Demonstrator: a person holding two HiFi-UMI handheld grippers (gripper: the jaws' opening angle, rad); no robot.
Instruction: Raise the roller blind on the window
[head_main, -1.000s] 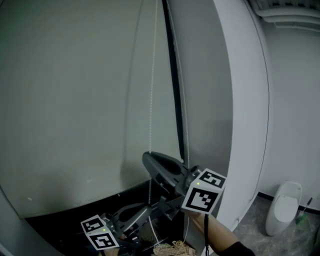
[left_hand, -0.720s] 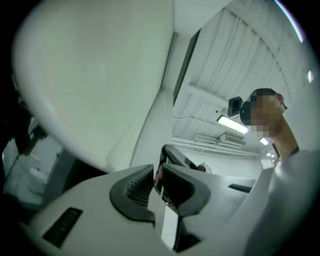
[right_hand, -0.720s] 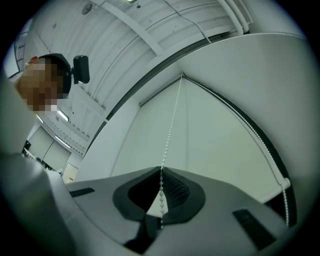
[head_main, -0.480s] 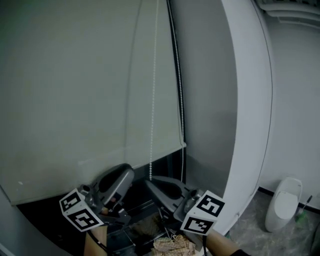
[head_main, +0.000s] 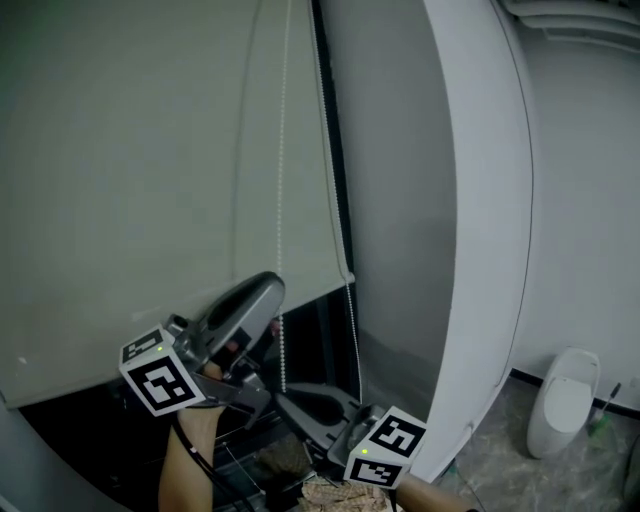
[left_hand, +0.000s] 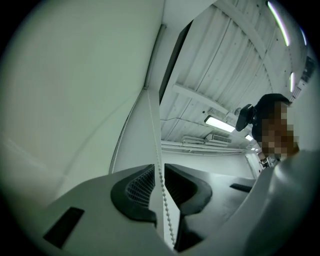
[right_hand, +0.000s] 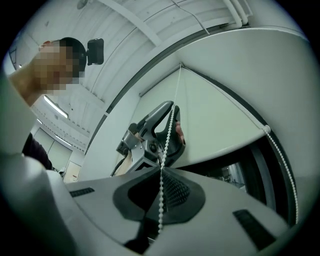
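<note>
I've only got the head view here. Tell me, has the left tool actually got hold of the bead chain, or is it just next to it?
Observer: No grip. The left gripper view shows the left tool with its jaws apart and the bead chain running free through the gap.
Operator: And the right one, lower down?
Observer: The right tool is shut on the chain. Its own view shows the jaws closed together on the beads.
Operator: Is the chain slack between the two?
Observer: No. In the right gripper view it runs in a straight line from the right tool up to the left tool.
</note>
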